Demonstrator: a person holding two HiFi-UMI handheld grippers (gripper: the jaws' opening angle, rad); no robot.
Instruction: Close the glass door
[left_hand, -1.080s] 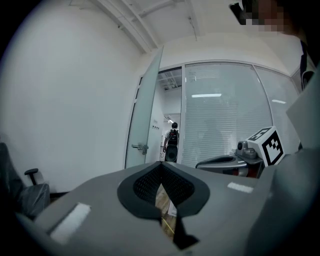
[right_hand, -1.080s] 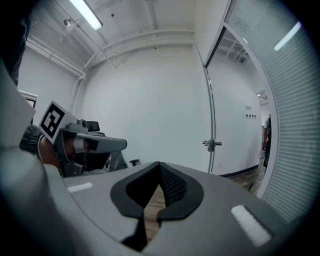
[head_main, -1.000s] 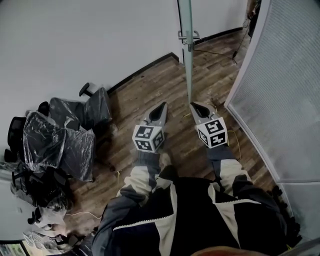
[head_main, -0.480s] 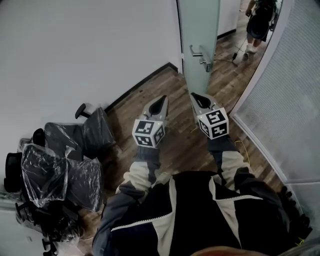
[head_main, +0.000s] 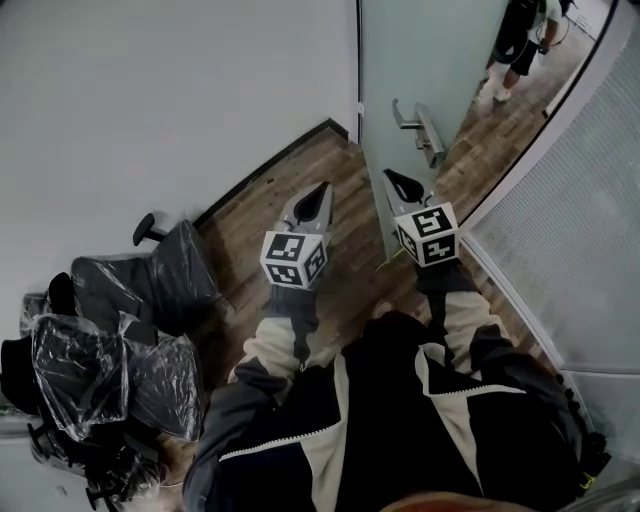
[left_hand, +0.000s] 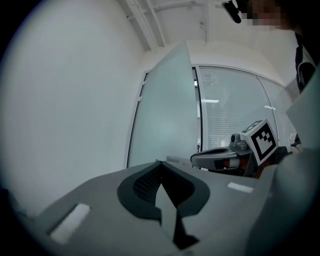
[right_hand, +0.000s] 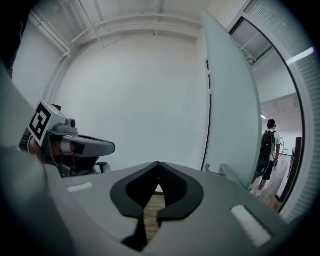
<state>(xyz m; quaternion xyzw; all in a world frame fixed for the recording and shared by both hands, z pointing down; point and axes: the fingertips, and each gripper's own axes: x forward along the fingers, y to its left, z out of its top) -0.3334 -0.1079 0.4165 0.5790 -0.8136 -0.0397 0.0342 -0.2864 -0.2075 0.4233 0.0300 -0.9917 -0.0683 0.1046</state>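
Head view, and we have moved up since a second ago: the wrapped chairs (head_main: 150, 290) have slid down to the left. The glass door (head_main: 420, 50), edge-on then, now shows us its broad face and its handle (head_main: 425, 130). Out in front of us, the left gripper (head_main: 320, 195) is pinched shut with nothing in it. The right gripper (head_main: 398, 183) is shut and empty too, just beside the door's face below the handle; whether it touches, we cannot tell. Past the door, a person (head_main: 520, 40) stands on the wood floor (head_main: 280, 190).

Top of glass door (head_main: 420, 60) off-frame
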